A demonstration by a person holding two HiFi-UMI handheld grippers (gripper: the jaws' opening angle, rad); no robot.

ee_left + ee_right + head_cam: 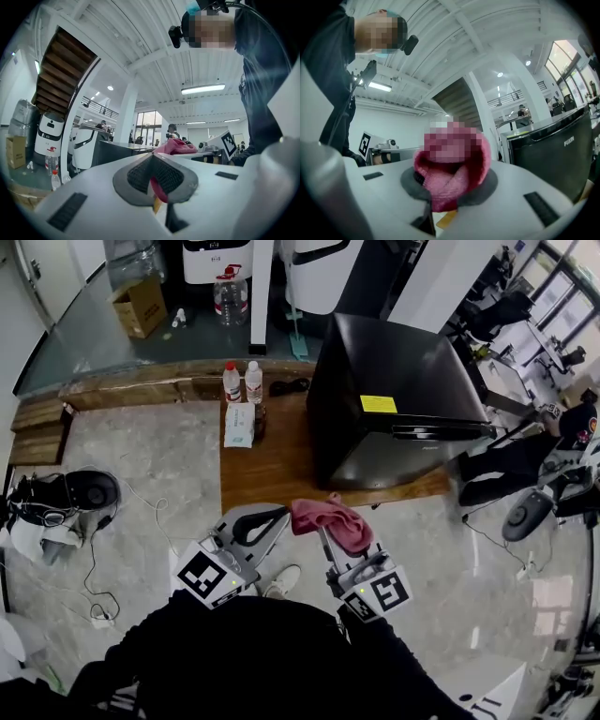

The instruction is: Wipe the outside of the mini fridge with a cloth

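Observation:
The black mini fridge (403,399) stands shut on a wooden platform (267,470), a yellow label on its top; its front also shows in the right gripper view (553,154). A pink cloth (335,520) hangs in front of the platform, well short of the fridge. My right gripper (325,529) is shut on it, the cloth bunched over the pads (447,180). My left gripper (278,515) sits just left of the cloth's end. Its pads (140,173) are closed, with a pink strip pinched between them. The cloth's bulk (176,146) lies just beyond.
Two small bottles (242,382), a wipes packet (239,425) and a black cable (289,386) lie on the platform left of the fridge. Headgear and cables (66,498) sit on the marble floor at left. Dark equipment (530,502) stands right of the fridge.

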